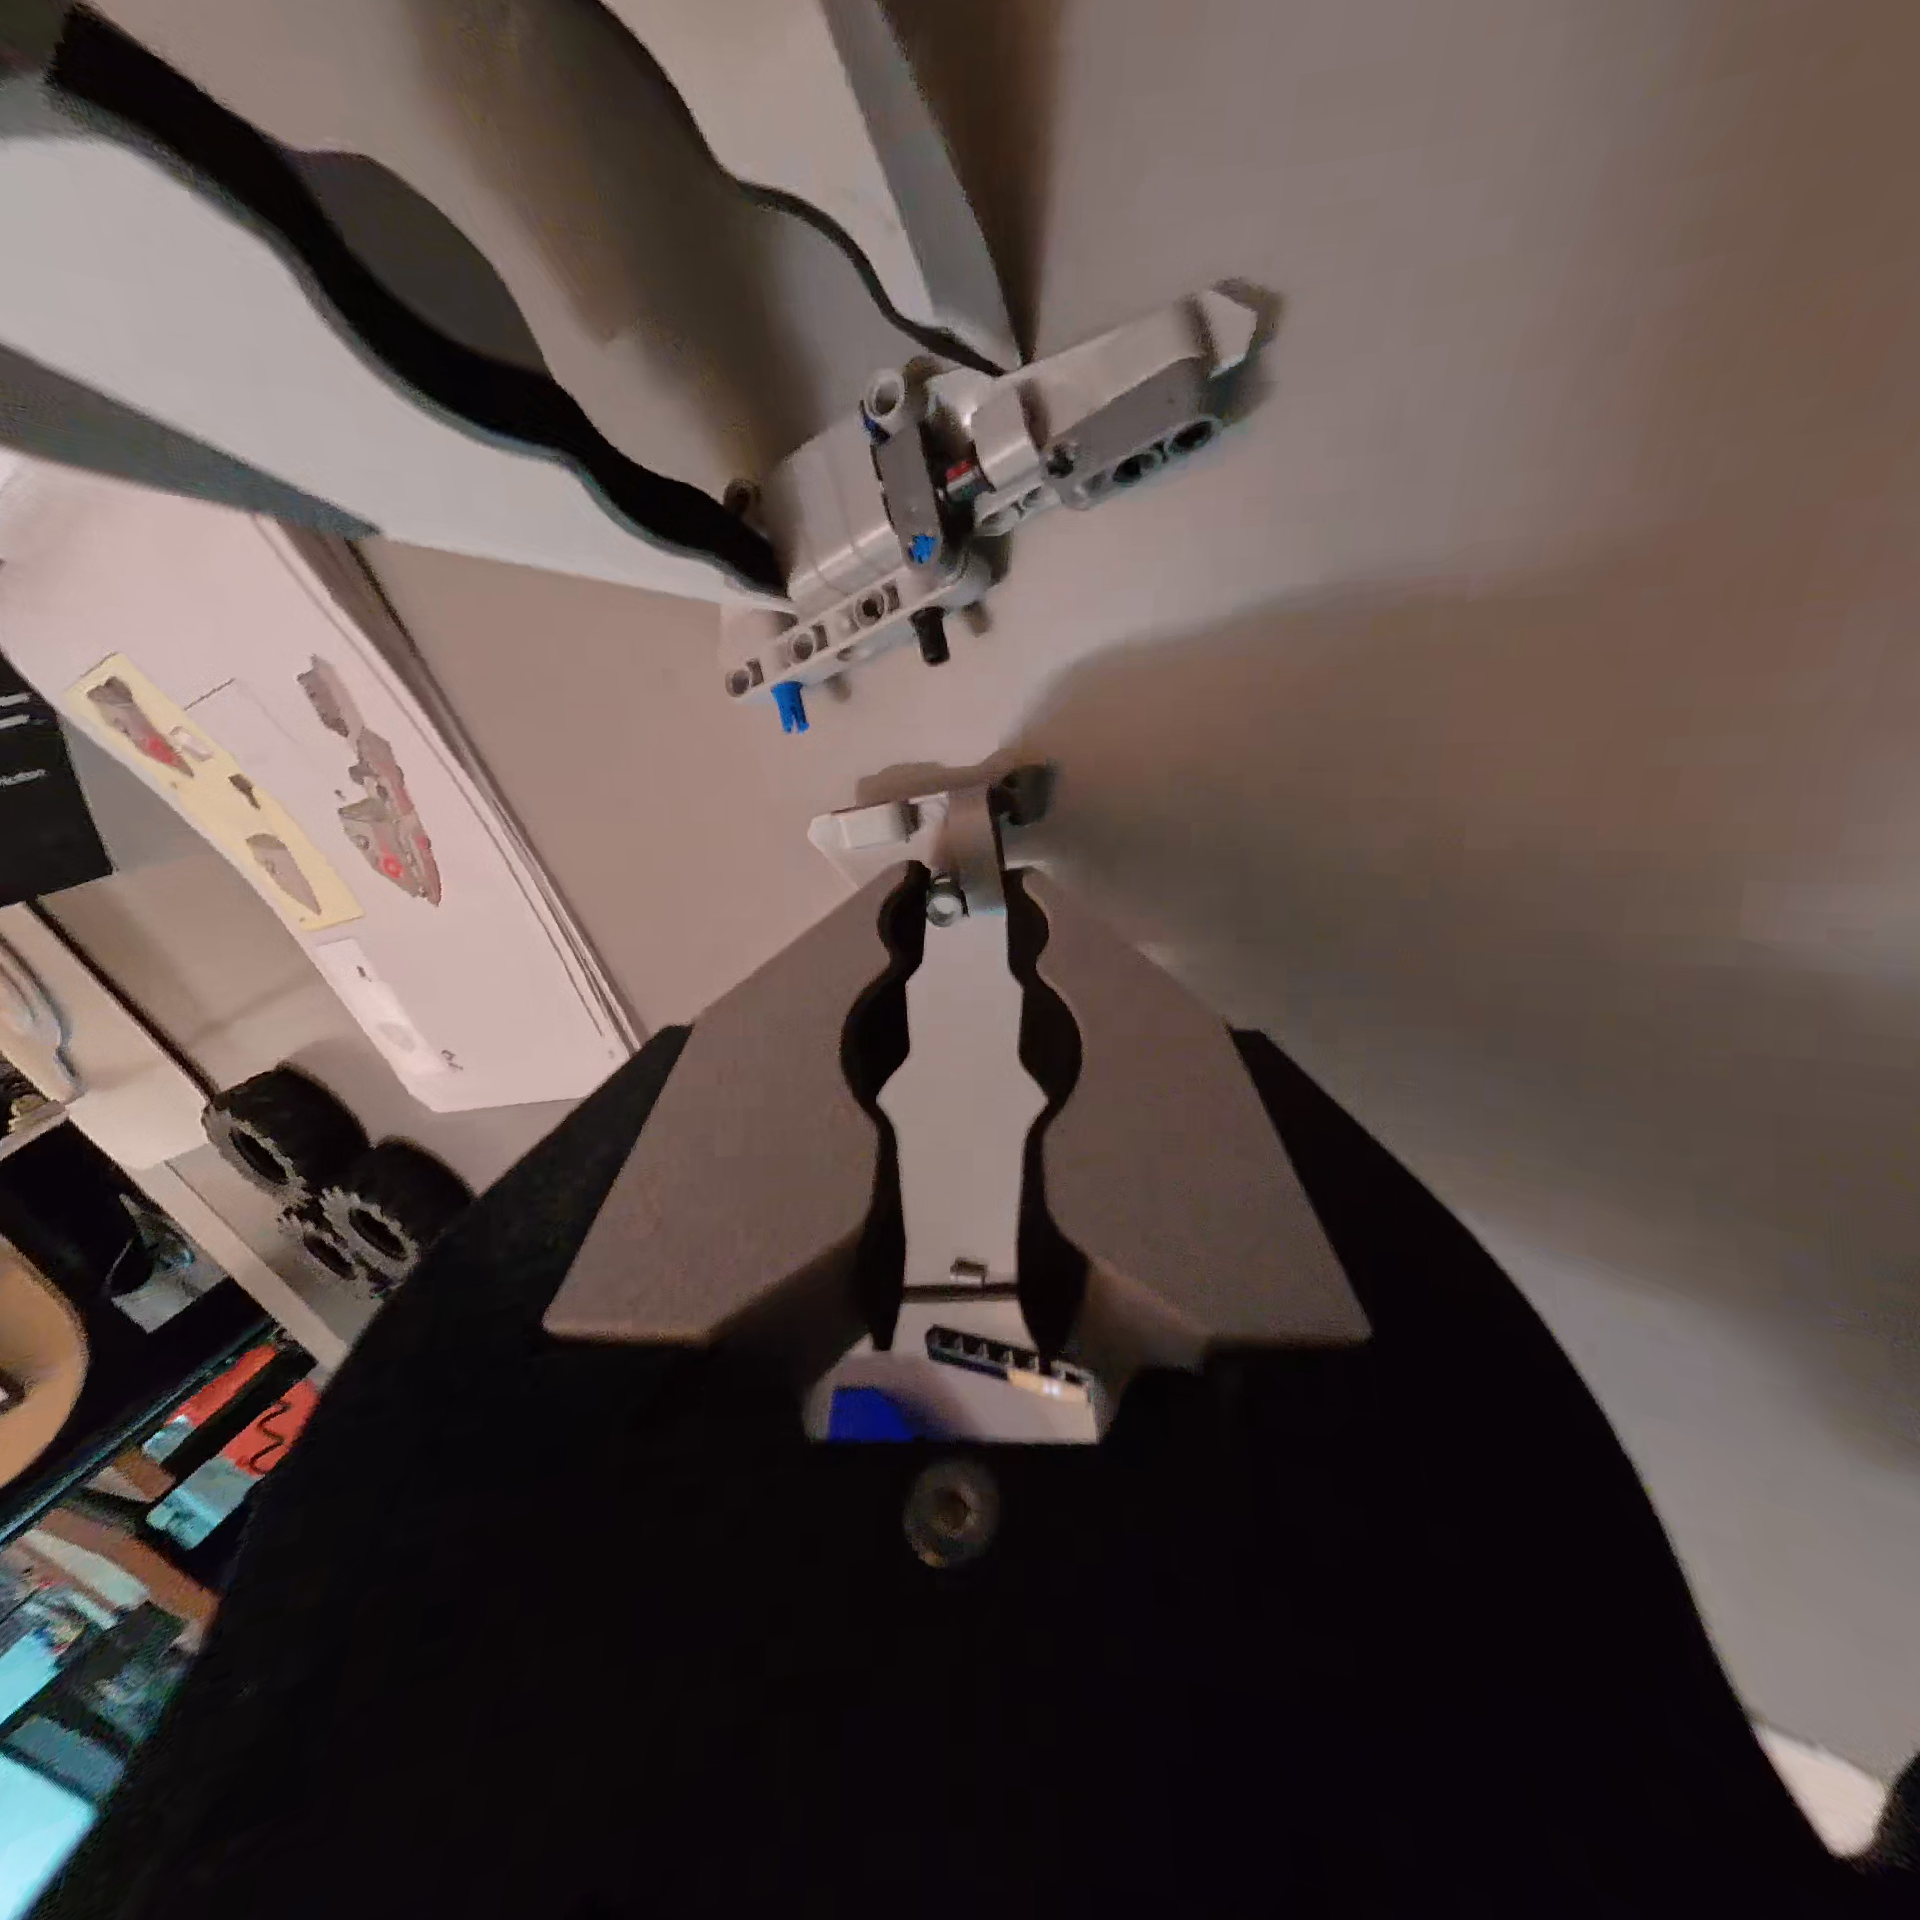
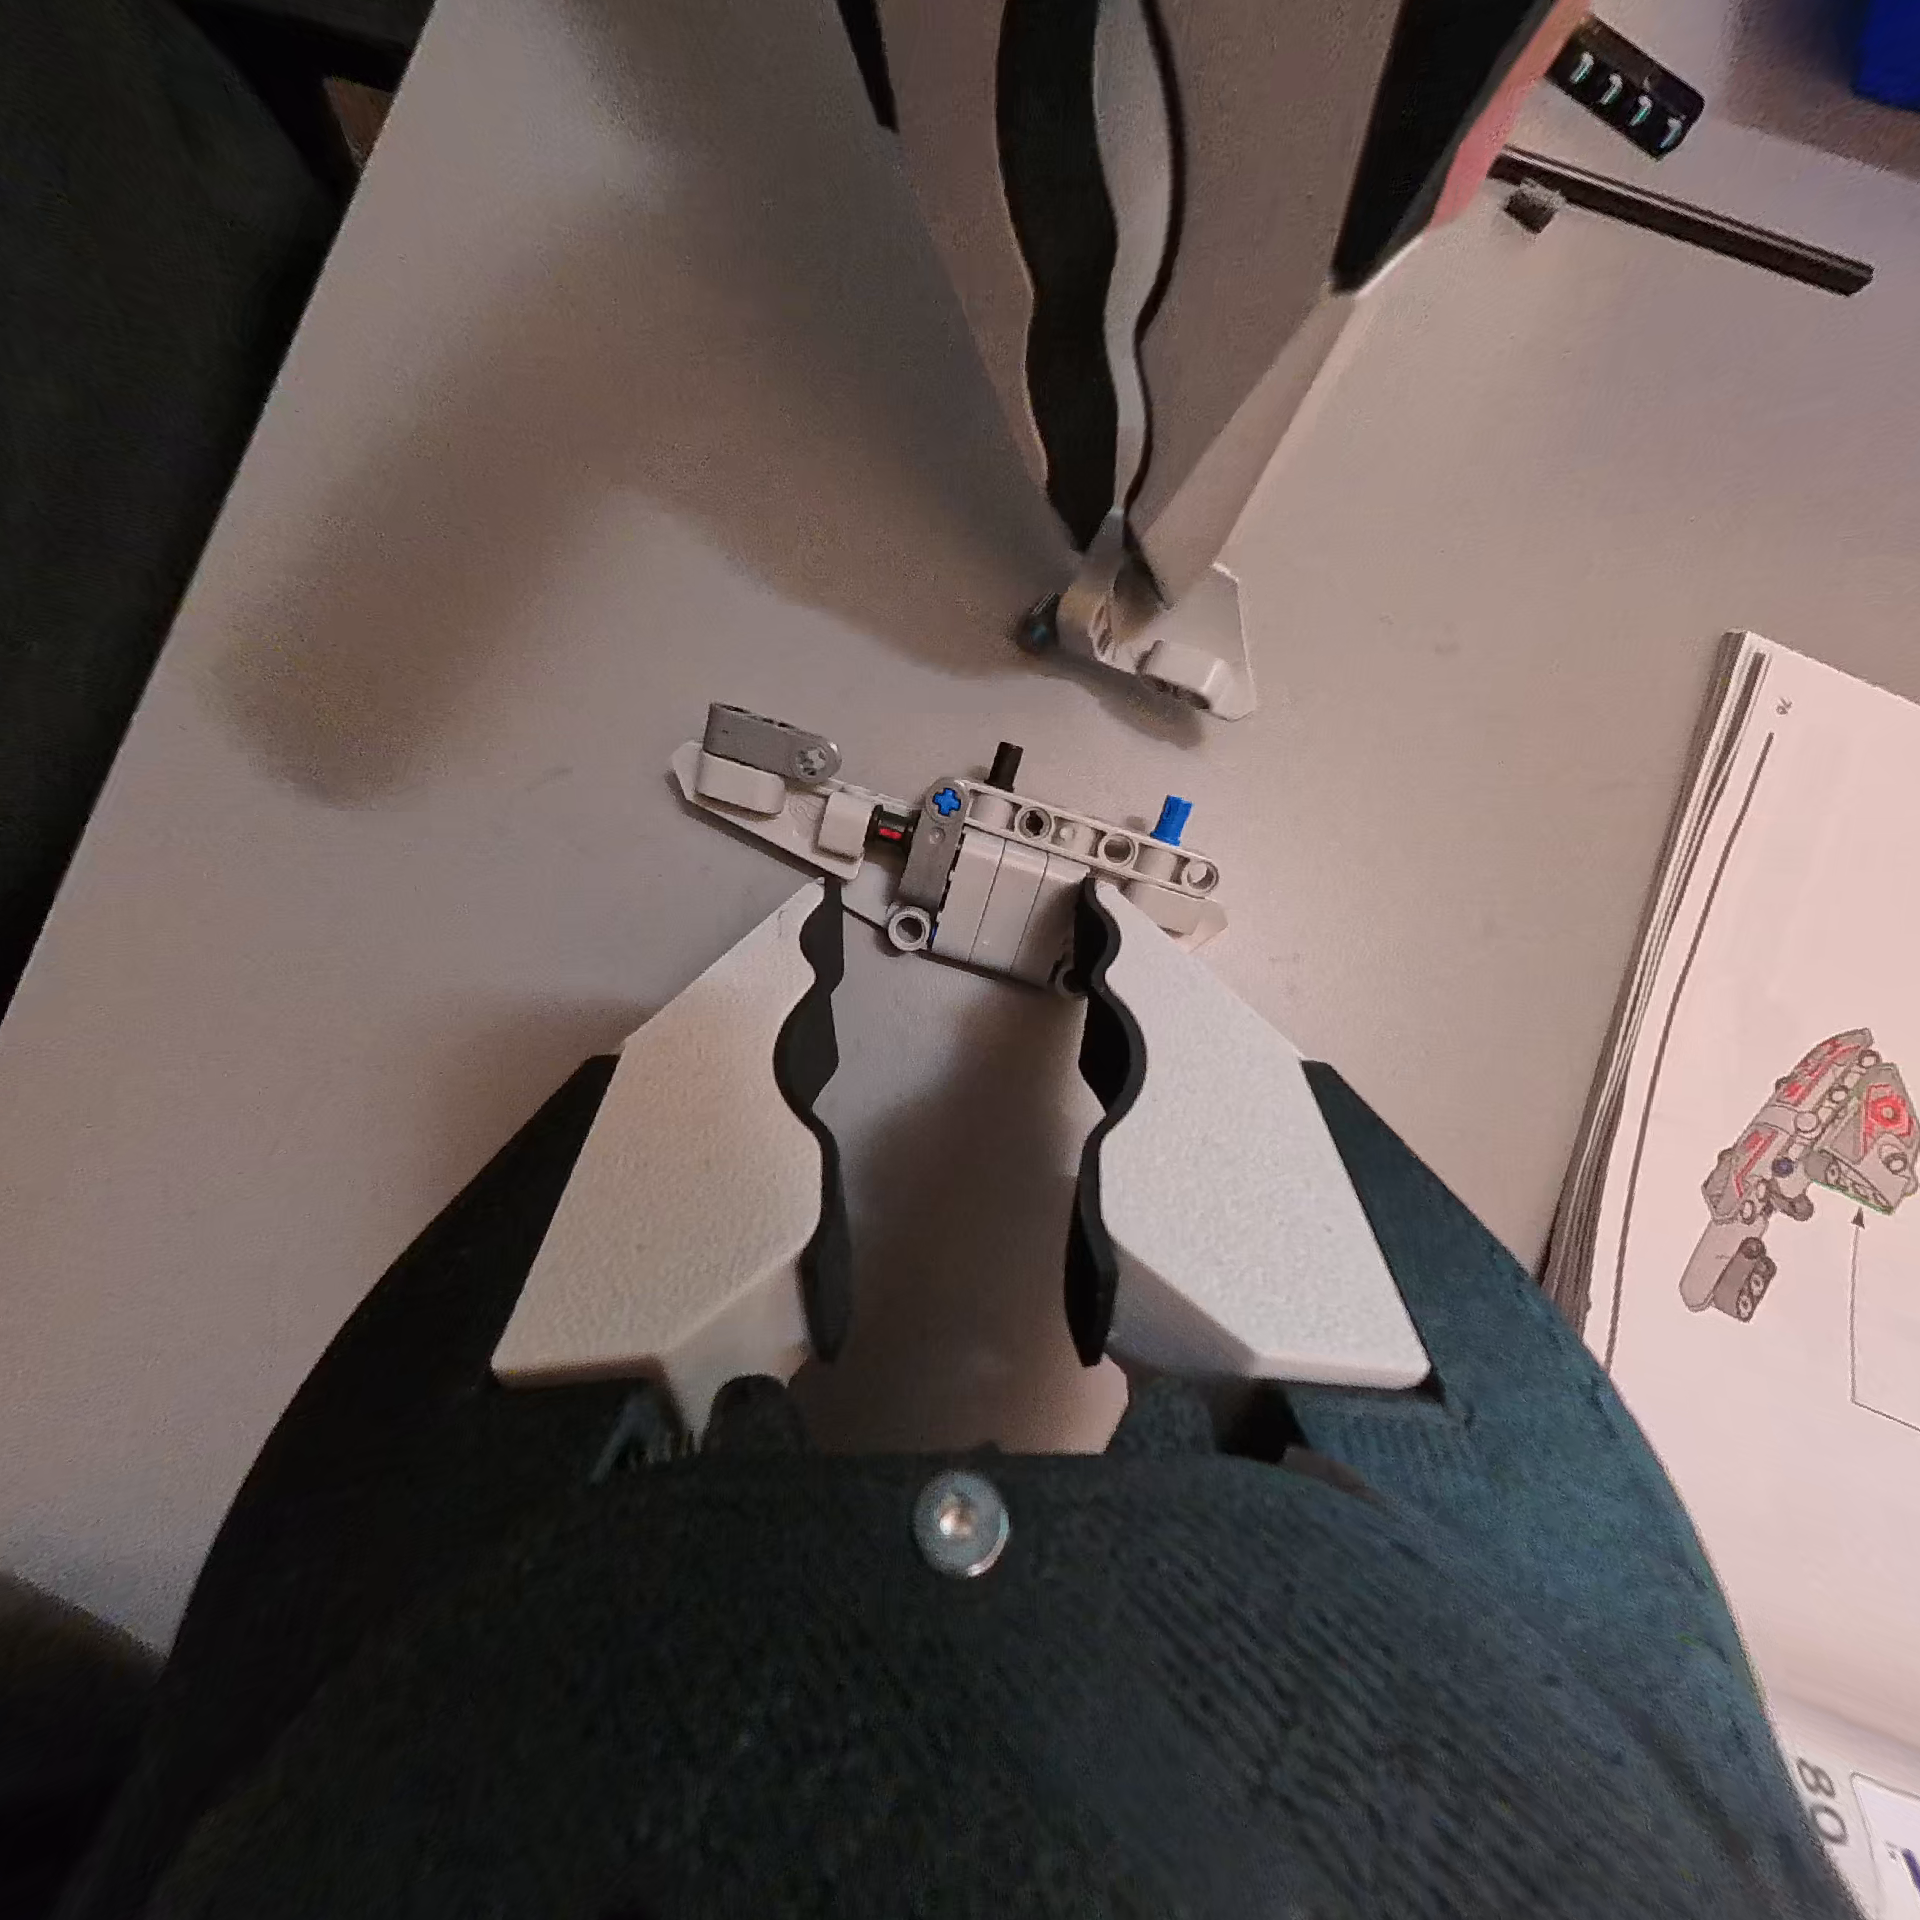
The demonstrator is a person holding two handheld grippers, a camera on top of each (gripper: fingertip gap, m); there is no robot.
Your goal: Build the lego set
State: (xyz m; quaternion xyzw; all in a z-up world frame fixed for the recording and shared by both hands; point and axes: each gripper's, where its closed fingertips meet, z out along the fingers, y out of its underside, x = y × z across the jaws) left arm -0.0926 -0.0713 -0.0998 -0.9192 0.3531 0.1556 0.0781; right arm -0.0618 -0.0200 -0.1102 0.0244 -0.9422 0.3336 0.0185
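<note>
**Both grippers on lego parts at mid-worktop**

Left wrist view, left to right: black tyres (image 1: 312,1174) sit at lower left of the frame, with the open instruction booklet (image 1: 364,831) just above them on the grey worktop (image 1: 1455,1039). At frame centre the left gripper (image 1: 964,888) has its jaws nearly closed, pinching a small grey lego piece (image 1: 971,842) at the very tips; a white part and a dark pin project beyond the tips. Above centre lies the grey lego assembly (image 1: 935,520), with a blue pin (image 1: 792,709) and a black pin (image 1: 932,636) sticking out toward the camera. The right gripper enters from upper left, its tips at the assembly's block.

Right wrist view, left to right: the lego assembly sits at frame centre on the worktop, near the small piece held above it. The right gripper (image 2: 956,920) has its jaws part open, spread about the assembly's pale block; the right pad touches the block, the left pad stands just clear of it. A black beam (image 2: 1626,99) and a black axle (image 2: 1683,223) lie at upper right. The booklet lies at the right edge.
</note>
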